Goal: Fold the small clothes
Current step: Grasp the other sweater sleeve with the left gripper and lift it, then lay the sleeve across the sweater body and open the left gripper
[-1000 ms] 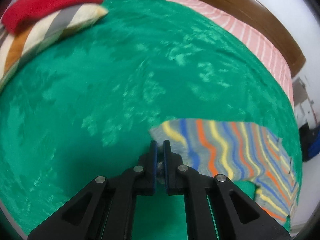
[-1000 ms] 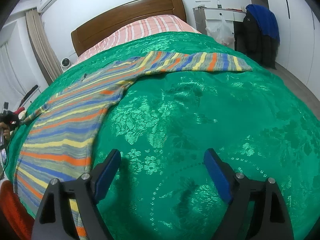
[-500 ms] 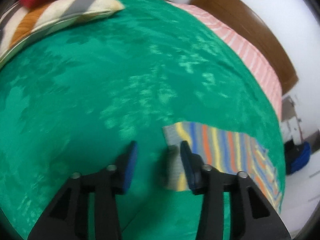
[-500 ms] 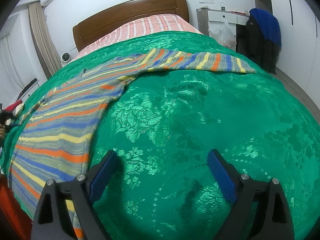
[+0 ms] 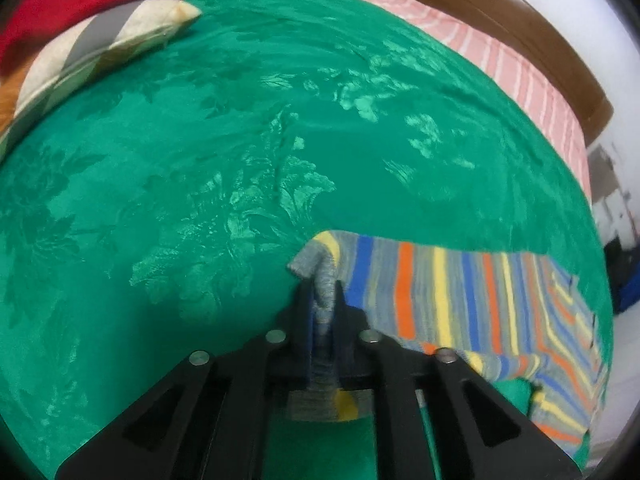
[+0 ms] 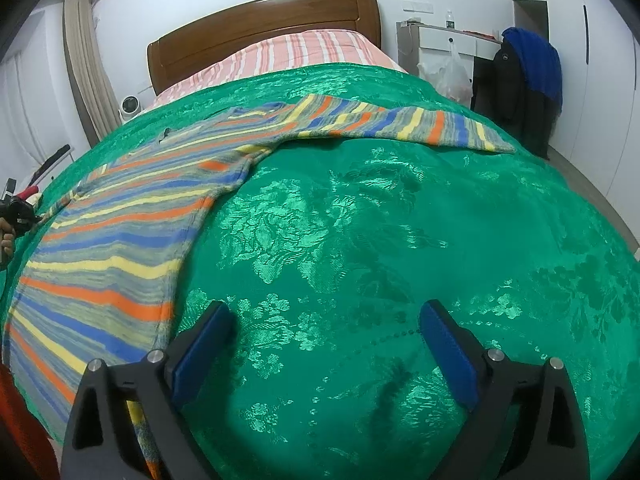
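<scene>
Green bedspread: left gripper pinches limp striped sweater's grey cuff, a sensible hold; right gripper hovers, jaws wide.

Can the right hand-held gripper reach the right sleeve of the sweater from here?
Probably yes. The right hand-held gripper is open, and only bare green bedspread lies between it and the sleeve.

A green brocade bedspread covered the bed, a wooden headboard and pink striped sheet lay at twelve o'clock, dark and blue jackets hung at two, and a striped pillow sat at ten.
</scene>
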### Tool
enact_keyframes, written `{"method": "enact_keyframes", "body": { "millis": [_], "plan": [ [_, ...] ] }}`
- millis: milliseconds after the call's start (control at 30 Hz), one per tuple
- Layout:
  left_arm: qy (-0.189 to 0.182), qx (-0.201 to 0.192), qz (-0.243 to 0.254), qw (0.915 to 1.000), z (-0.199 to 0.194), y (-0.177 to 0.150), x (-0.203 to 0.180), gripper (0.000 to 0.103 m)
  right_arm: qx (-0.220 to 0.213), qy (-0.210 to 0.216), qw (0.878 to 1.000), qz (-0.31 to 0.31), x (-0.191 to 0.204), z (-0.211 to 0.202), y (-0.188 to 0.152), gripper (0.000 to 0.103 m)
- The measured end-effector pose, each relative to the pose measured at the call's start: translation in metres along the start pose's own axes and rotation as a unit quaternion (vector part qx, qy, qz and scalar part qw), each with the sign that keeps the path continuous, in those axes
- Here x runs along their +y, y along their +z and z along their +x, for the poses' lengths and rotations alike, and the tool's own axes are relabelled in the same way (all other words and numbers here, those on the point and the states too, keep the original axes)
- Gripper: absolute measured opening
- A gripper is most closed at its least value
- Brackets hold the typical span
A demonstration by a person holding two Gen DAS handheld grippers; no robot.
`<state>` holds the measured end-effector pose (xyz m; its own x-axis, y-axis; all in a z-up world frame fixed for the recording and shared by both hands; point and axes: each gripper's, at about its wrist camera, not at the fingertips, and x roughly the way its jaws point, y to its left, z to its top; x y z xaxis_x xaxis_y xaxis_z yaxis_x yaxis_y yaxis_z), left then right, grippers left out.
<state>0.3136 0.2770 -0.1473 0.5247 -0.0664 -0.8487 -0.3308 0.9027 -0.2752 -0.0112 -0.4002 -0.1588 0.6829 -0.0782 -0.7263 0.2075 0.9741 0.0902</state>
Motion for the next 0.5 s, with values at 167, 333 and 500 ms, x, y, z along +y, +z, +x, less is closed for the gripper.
{"method": "enact_keyframes", "body": {
  "millis": [167, 333, 500],
  "plan": [
    [-0.027, -0.047, -0.025, 0.9982, -0.034, -0.007, 0.019, 0.065, 0.000, 0.000, 1.000, 0.000, 0.000, 0.000, 0.000, 0.096],
    [-0.027, -0.035, 0.025, 0.9987, -0.030, -0.025, 0.004, 0.077, -0.001, 0.000, 1.000, -0.002, 0.001, 0.001, 0.000, 0.097],
    [0.123, -0.040, 0.050, 0.9904, -0.014, -0.035, 0.006, 0.072, 0.000, 0.001, 1.000, -0.004, 0.002, 0.001, 0.000, 0.097]
  ]
}}
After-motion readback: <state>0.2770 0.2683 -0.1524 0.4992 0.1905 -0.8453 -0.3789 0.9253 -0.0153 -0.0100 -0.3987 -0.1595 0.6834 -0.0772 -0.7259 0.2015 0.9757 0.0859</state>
